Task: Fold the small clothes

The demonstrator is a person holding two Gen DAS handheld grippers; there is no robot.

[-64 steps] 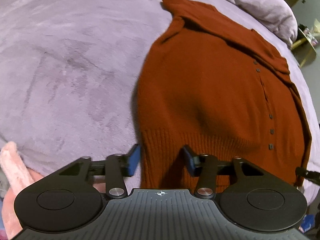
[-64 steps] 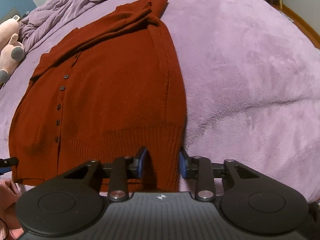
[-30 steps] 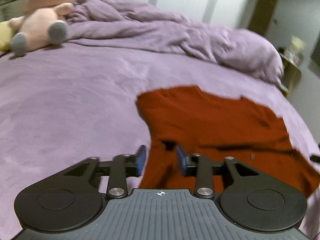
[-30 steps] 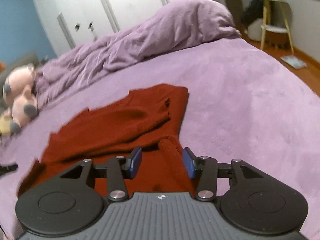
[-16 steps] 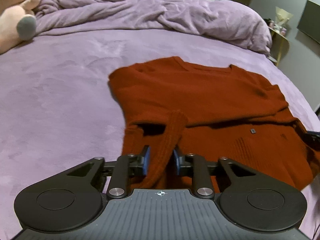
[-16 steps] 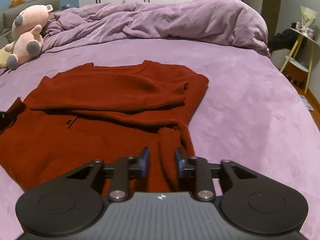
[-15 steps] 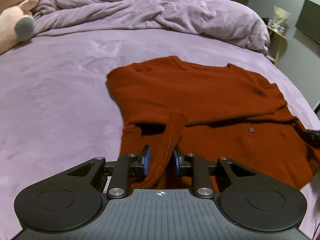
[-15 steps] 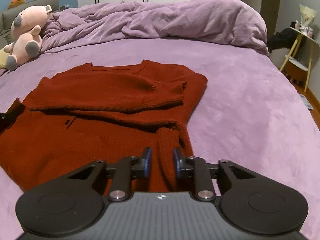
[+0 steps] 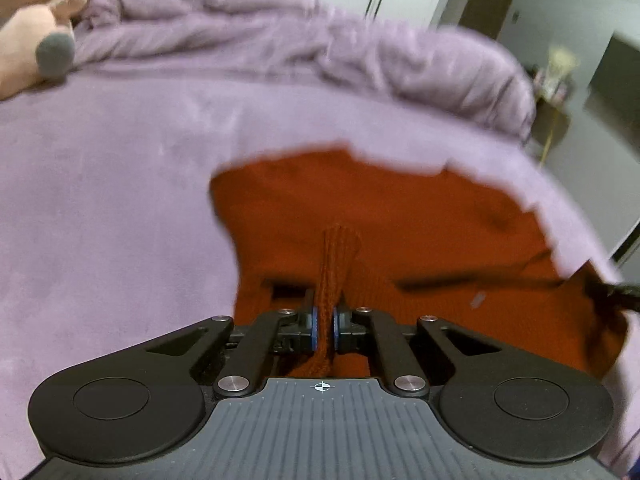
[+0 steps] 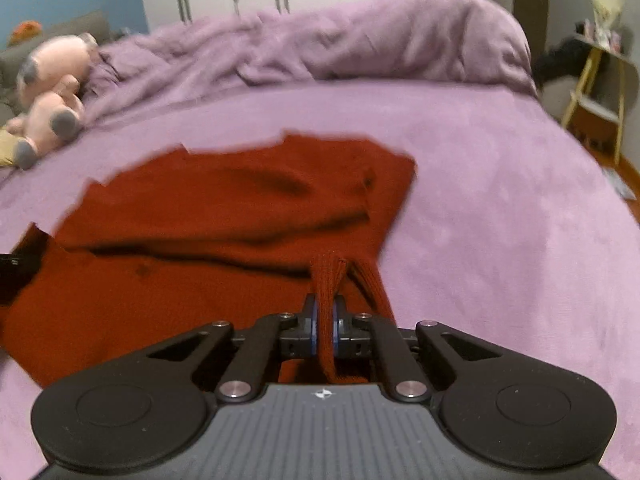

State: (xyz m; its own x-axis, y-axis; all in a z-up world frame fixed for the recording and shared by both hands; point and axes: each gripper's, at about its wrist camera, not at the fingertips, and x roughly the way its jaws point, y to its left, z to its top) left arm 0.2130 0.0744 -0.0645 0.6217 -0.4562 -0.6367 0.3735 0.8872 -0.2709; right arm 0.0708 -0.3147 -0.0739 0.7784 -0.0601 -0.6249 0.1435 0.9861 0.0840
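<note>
On the purple bed [image 10: 500, 208] | my left gripper [image 9: 324, 326] and right gripper [image 10: 324, 326] each clamp the ribbed hem [image 9: 338, 264] | cardigan [image 10: 224, 216] stretches ahead, collar farthest

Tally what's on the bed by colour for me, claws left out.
Rust-red: 1, the cardigan
Pink: 1, the plush toy
Purple: 1, the bunched duvet
Total: 3

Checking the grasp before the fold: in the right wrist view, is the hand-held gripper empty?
No, the right hand-held gripper has its pads pressed on a ribbed edge of the red sweater.
</note>
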